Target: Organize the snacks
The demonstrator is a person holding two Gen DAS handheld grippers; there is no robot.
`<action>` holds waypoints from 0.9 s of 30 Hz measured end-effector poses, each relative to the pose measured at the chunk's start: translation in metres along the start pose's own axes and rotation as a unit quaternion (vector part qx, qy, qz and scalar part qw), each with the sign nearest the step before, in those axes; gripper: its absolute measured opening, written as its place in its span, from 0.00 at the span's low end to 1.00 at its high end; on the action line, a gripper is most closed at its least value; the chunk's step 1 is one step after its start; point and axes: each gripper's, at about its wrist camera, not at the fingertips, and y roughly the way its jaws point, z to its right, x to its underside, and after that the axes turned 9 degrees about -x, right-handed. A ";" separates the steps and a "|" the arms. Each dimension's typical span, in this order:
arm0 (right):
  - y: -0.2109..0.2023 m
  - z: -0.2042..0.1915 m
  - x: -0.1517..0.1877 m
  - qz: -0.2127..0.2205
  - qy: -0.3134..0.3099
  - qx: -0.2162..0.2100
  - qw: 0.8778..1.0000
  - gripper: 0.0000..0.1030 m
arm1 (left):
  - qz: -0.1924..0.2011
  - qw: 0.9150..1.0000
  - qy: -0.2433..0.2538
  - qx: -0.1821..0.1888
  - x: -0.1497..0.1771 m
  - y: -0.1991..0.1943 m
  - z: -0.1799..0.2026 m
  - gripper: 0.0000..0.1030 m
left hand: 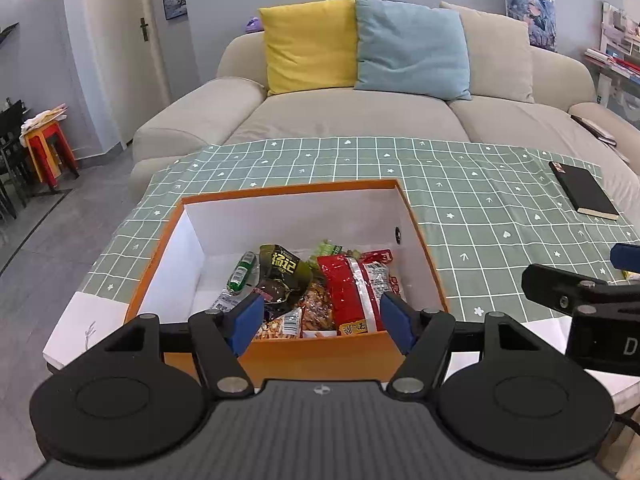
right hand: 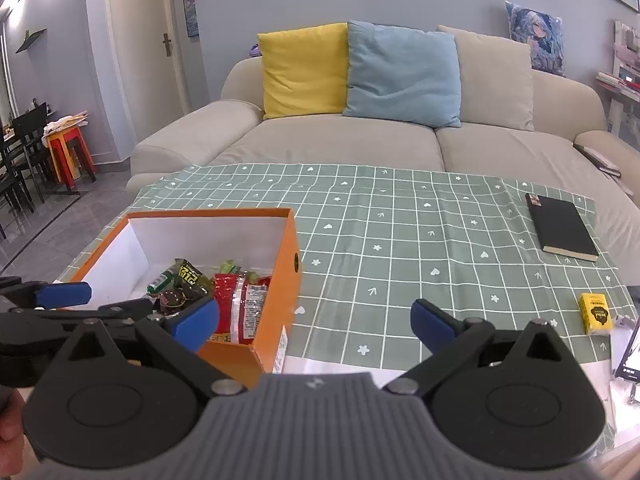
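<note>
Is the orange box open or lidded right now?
Open: the orange cardboard box has no lid on it, and the snack packets inside and its white inner walls show.

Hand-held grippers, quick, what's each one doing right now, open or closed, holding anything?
Left hand-held gripper: open, empty, over the near edge of the orange box.
Right hand-held gripper: open wide, empty, above the checked tablecloth.

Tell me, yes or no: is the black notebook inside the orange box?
No, the black notebook lies on the checked tablecloth, well apart from the orange box.
</note>
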 end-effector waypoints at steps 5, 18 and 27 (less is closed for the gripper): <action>-0.001 -0.001 0.000 0.001 -0.003 0.000 1.000 0.96 | 0.000 1.000 -0.003 0.002 -0.001 0.000 0.000 0.76; 0.002 -0.001 0.001 -0.002 0.001 0.005 1.000 0.96 | -0.003 1.000 0.002 -0.001 -0.001 0.002 -0.001 0.76; 0.003 0.001 0.001 -0.004 0.005 0.010 1.000 0.96 | -0.004 1.000 0.003 -0.002 -0.001 0.002 0.000 0.76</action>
